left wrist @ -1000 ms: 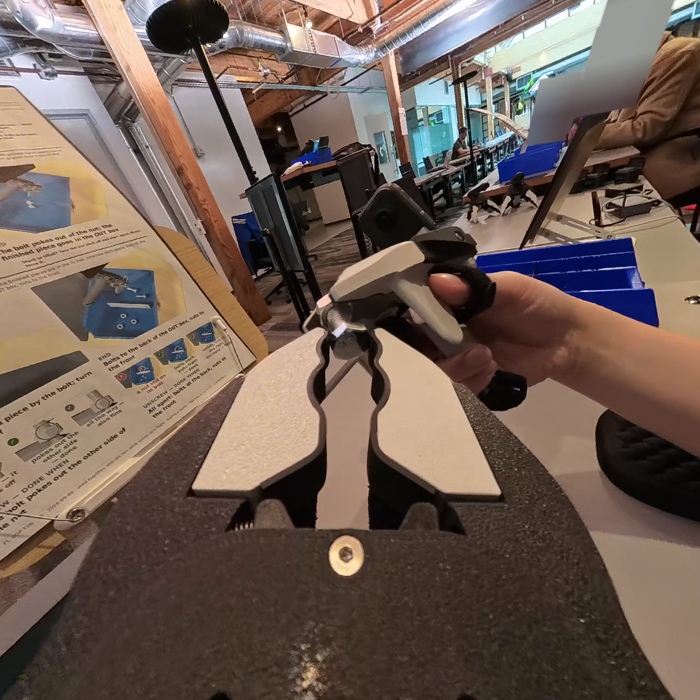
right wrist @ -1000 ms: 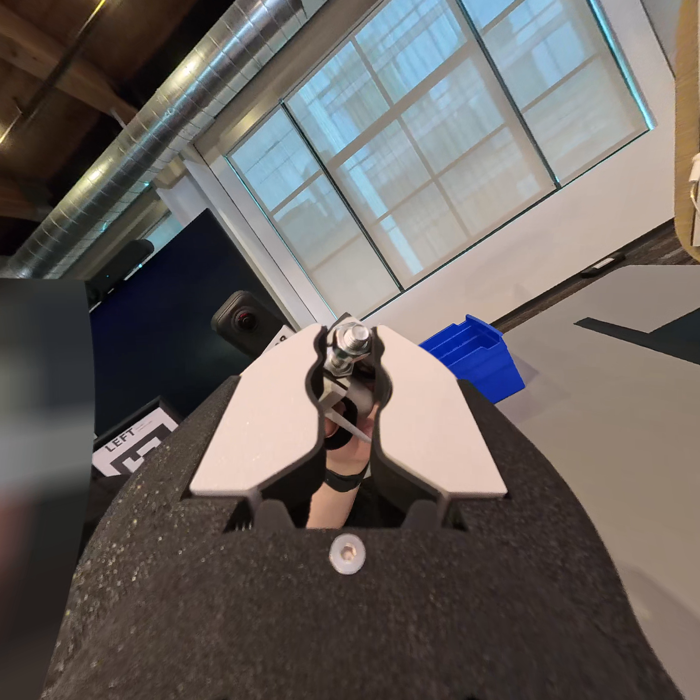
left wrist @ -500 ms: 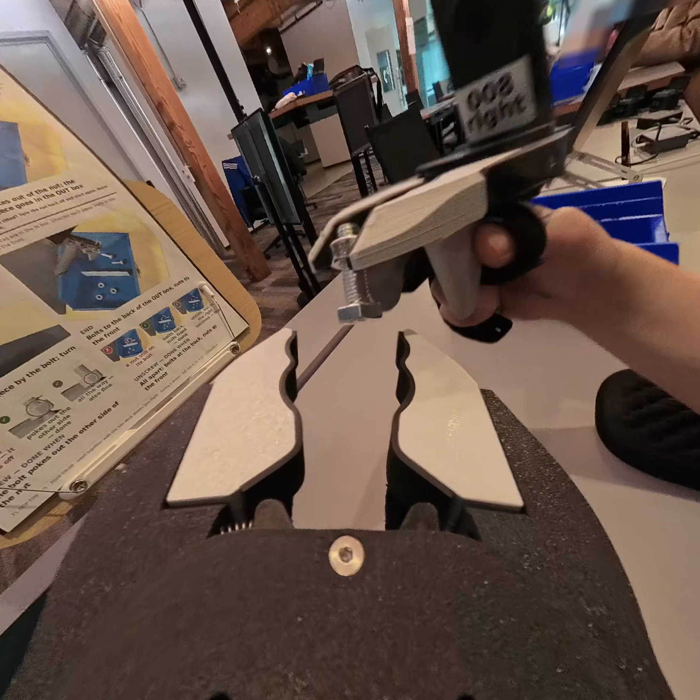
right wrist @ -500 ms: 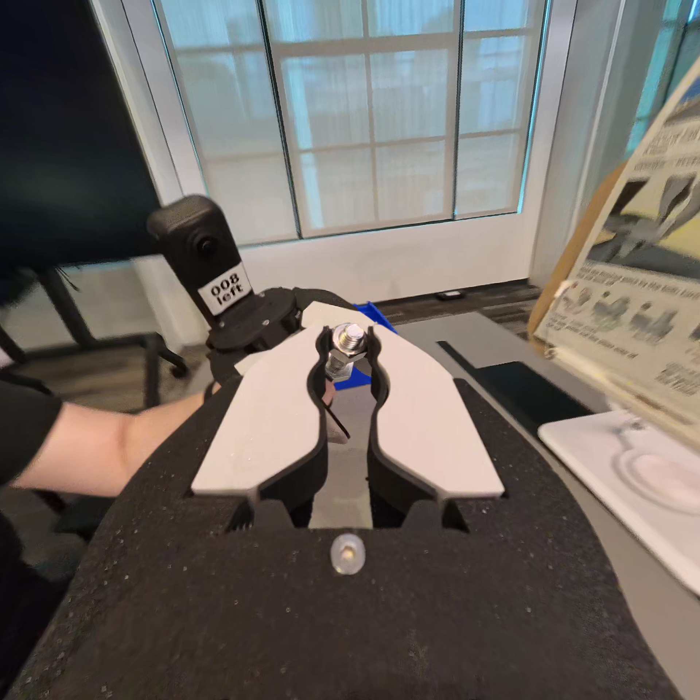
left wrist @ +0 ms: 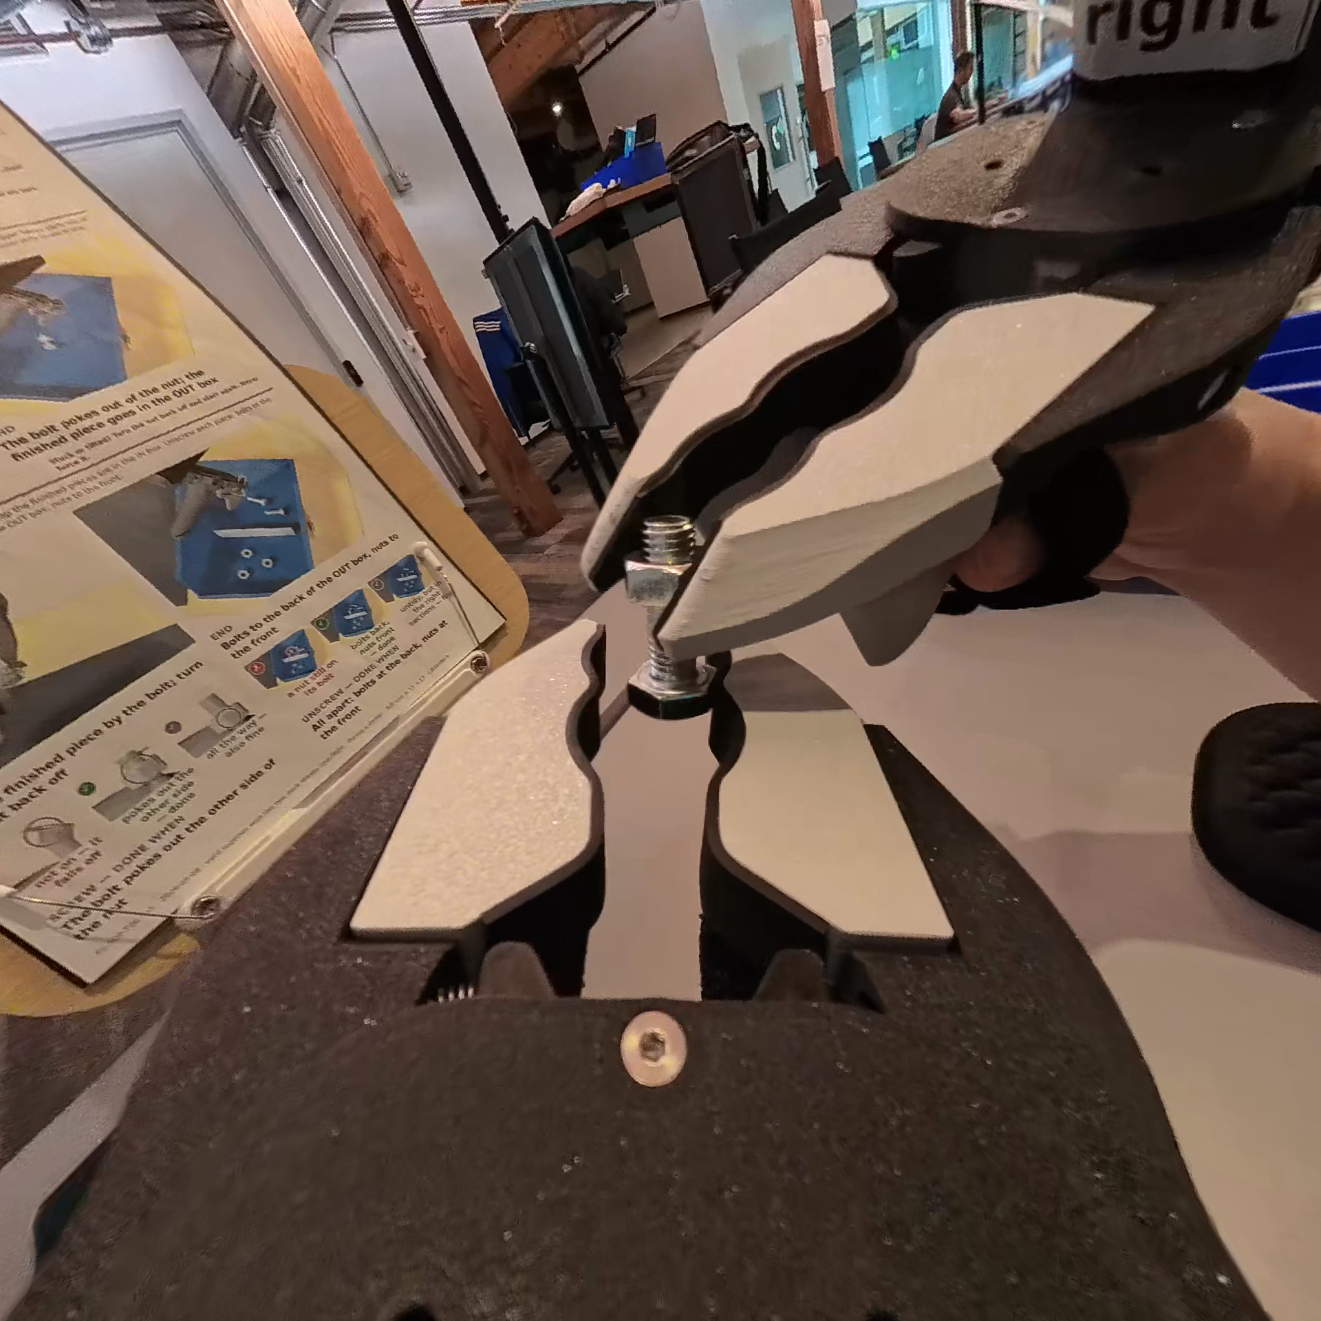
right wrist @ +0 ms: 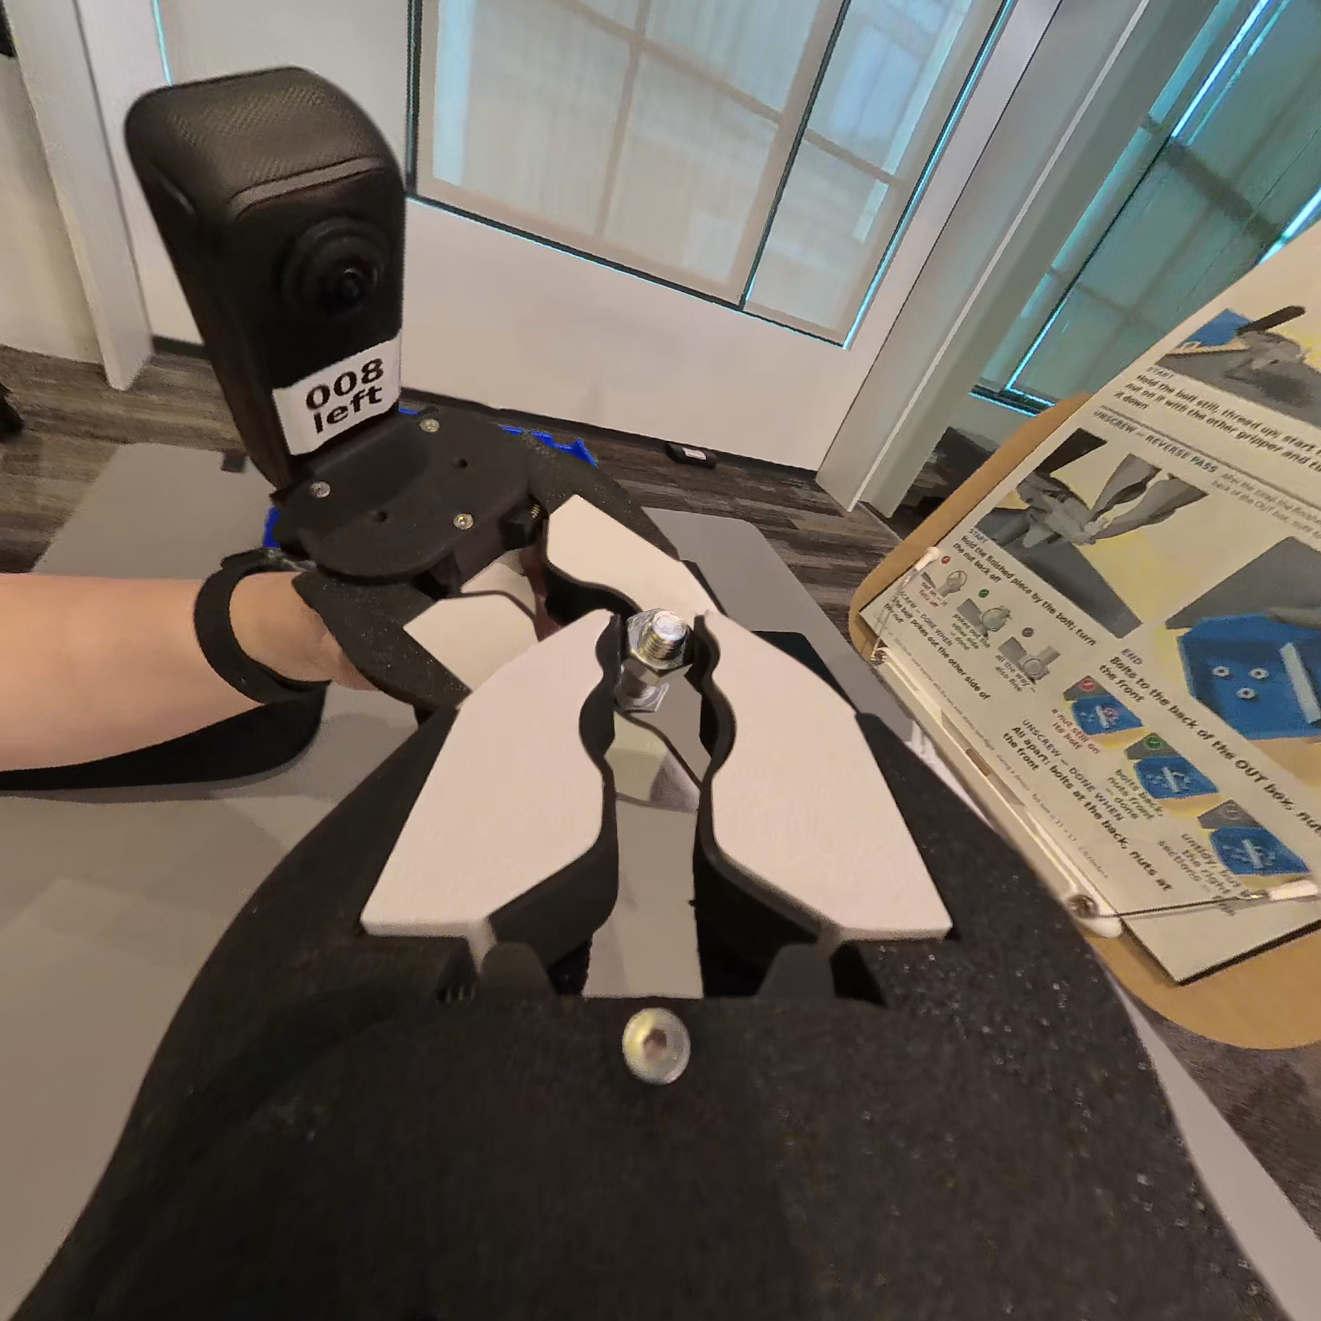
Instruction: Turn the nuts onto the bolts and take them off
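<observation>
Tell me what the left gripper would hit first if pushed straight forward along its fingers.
Probably the bolt: its hex head sits between the open left gripper tips, hanging from the right gripper, which is clamped at the nut.

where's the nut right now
The nut sits partway down the bolt, clamped in the right gripper tips, just above the open left gripper.

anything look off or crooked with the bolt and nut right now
Nothing stands out. The right gripper is shut on the nut, threaded squarely partway along the upright bolt. The left gripper is open around the bolt head, not clamping it.
</observation>
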The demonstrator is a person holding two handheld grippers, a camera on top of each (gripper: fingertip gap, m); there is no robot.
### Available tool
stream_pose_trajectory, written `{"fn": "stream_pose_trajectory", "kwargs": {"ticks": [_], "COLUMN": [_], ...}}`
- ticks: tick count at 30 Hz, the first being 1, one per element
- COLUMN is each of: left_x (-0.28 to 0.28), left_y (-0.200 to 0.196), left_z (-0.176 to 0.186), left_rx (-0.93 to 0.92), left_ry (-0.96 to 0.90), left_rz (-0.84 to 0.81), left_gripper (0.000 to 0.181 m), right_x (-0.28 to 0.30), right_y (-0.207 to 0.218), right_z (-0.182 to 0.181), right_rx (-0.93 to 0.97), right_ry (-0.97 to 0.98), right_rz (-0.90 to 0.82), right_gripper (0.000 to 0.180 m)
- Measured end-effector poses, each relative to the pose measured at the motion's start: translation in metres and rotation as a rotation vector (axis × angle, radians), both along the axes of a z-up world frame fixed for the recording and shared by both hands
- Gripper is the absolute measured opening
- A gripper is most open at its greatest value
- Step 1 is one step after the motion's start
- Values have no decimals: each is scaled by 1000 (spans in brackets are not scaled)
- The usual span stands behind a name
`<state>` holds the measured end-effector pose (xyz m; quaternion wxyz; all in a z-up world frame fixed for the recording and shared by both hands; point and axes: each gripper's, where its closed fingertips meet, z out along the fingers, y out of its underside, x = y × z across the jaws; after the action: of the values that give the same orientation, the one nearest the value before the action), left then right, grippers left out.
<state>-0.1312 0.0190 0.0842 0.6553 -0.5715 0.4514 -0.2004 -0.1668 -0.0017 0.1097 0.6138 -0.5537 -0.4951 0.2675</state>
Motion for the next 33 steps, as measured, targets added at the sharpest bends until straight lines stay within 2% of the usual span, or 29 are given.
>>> {"fn": "stream_pose_trajectory", "kwargs": {"ticks": [5,20,26,33], "left_x": [1,5,5,2], "left_y": [-1,-4,-3,2], "left_z": [-2,0,0,0], "left_rx": [-7,-5,-20,-99], "left_ry": [13,-21,-44,-117], "left_rz": [-6,-35,-37,-66], "left_gripper": [16,15,15,15], "right_x": [1,4,14,11], "right_y": [1,0,2,10], "right_z": [0,1,20,9], "right_rx": [38,16,-13,-60], "right_ry": [-27,-22,99,70], "right_rz": [-33,-26,-54,-82], "right_gripper": [18,19,38,40]}}
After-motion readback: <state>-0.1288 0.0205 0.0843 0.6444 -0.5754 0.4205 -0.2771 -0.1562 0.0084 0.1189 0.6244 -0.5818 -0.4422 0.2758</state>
